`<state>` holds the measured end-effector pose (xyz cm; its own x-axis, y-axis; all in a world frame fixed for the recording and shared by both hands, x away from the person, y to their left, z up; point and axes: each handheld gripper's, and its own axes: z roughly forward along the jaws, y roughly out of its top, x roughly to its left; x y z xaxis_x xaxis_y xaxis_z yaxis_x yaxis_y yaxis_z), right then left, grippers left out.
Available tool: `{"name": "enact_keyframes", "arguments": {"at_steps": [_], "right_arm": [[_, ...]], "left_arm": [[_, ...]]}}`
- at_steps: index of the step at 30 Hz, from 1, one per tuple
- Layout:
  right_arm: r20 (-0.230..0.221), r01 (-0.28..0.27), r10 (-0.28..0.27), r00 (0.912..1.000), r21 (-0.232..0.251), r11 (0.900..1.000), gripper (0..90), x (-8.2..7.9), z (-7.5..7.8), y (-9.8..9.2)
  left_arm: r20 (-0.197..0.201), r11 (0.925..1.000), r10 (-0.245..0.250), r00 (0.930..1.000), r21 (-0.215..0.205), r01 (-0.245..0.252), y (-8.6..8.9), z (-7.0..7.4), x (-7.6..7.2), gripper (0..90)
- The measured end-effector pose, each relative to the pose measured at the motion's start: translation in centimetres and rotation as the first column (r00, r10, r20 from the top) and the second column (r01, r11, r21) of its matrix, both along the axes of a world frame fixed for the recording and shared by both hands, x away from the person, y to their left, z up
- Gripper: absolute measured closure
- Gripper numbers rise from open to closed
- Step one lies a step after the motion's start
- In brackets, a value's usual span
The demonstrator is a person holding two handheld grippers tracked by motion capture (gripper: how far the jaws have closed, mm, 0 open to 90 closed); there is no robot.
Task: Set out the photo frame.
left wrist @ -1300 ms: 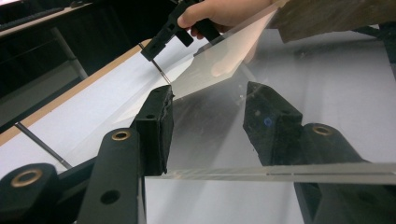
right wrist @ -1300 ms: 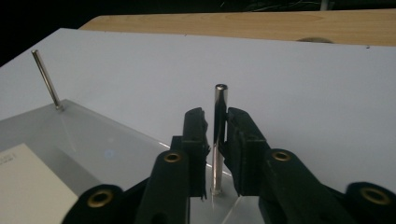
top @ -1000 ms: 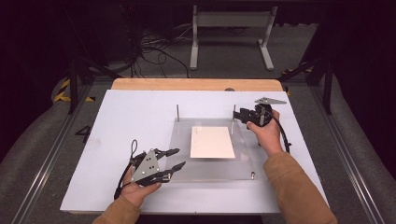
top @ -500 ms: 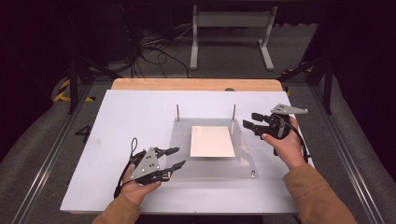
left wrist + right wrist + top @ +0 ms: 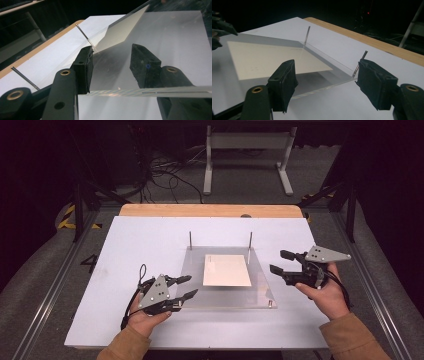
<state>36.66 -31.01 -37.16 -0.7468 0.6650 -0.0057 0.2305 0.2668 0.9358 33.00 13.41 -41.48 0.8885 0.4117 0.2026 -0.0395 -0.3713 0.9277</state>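
Note:
A clear plastic plate (image 5: pixel 192 270) lies on the white board (image 5: pixel 150 235) with a cream paper sheet (image 5: pixel 227 270) on its middle. Two thin metal pins (image 5: pixel 190 240) (image 5: pixel 250 240) stand at the plate's back corners. My left gripper (image 5: pixel 189 286) rests at the plate's front left, open, and the plate's near edge (image 5: pixel 150 91) crosses in front of its jaws. My right gripper (image 5: pixel 277 261) hovers just right of the plate. Its jaws have just been opening and hold nothing. In the right gripper view the paper (image 5: pixel 269 57) and a pin (image 5: pixel 307 35) lie ahead.
A short pin (image 5: pixel 270 304) stands at the plate's front right corner. The board sits on a wooden table whose far edge (image 5: pixel 210 210) shows behind it. A metal stand (image 5: pixel 247 150) and cables lie on the floor beyond. Rails run along both sides.
My right gripper has drawn away from the back right pin, moving right and toward me, and its jaws have spread wider. The left gripper has stayed put.

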Motion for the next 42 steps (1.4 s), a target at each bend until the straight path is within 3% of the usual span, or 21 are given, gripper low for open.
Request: {"name": "enact_keyframes", "arguments": {"at_steps": [5,9,14,17,25,38,42], "right_arm": [[0.034,-0.039,0.040,0.9986,-0.027,0.999,33.4,-1.5,-0.4,-0.5],[0.050,-0.033,0.036,0.9981,-0.063,0.997,32.3,-2.5,-0.8,-0.9],[0.054,-0.057,0.062,0.9966,-0.097,0.994,26.7,-3.7,-1.2,-0.4],[0.046,-0.066,0.073,0.9963,-0.142,0.988,26.4,-4.2,-1.4,-0.2],[0.069,-0.120,0.129,0.9892,-0.124,0.985,21.0,-5.0,-1.6,0.5],[0.140,-0.214,0.226,0.9640,-0.097,0.972,20.7,-5.2,-2.0,3.5],[0.174,-0.254,0.269,0.9474,-0.104,0.962,34.3,-5.1,-2.3,4.1]], "left_arm": [[-0.005,1.0000,-0.001,1.0000,-0.002,0.001,0.0,0.1,0.1,52.3],[-0.008,1.0000,-0.001,1.0000,0.000,0.001,0.1,0.2,0.1,52.3],[-0.007,1.0000,-0.001,1.0000,-0.002,0.001,0.1,0.3,0.2,52.2],[-0.007,1.0000,-0.001,1.0000,0.004,0.001,0.1,0.3,0.2,52.2],[-0.010,1.0000,0.001,0.9999,0.008,-0.001,0.0,0.4,0.2,52.2],[-0.015,1.0000,0.003,0.9999,0.006,-0.003,0.0,0.4,0.2,52.1],[-0.016,1.0000,0.003,0.9999,0.006,-0.003,0.0,0.4,0.2,52.1]]}}
